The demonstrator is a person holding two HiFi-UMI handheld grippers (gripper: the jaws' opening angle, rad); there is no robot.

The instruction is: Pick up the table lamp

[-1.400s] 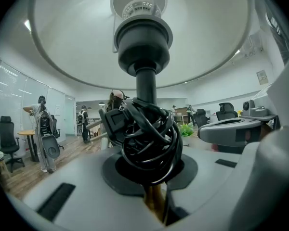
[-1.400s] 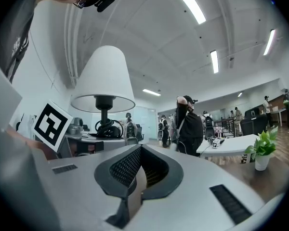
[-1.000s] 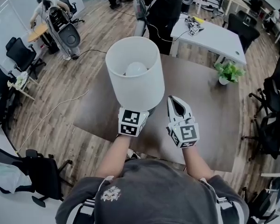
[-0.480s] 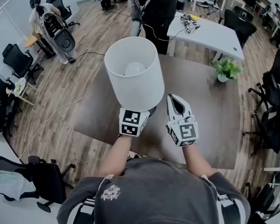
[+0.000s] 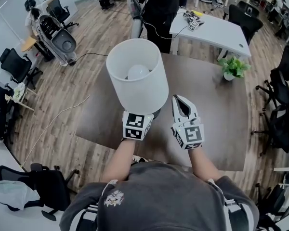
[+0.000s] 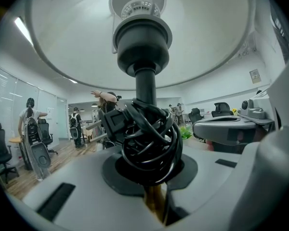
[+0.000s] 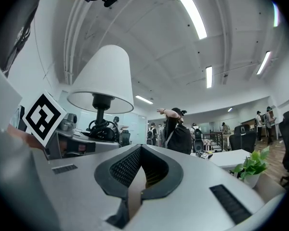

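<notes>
The table lamp has a white drum shade [image 5: 137, 73] with the bulb showing inside it from above. In the left gripper view its black stem [image 6: 145, 88] rises from a coiled black cord [image 6: 149, 146]. My left gripper [image 6: 151, 177] is shut on the stem at that coil, and in the head view its tips are hidden under the shade. The lamp's base is hidden, so I cannot tell whether it rests on the table. My right gripper [image 5: 183, 106] hovers just right of the lamp, shut and empty. The right gripper view shows the lamp [image 7: 103, 76] to its left.
The brown table [image 5: 216, 124] carries a small potted plant [image 5: 232, 67] at its far right. A person in black [image 5: 159, 6] stands at the far edge, with a white table [image 5: 214, 30] behind. Office chairs [image 5: 279, 119] crowd the right side.
</notes>
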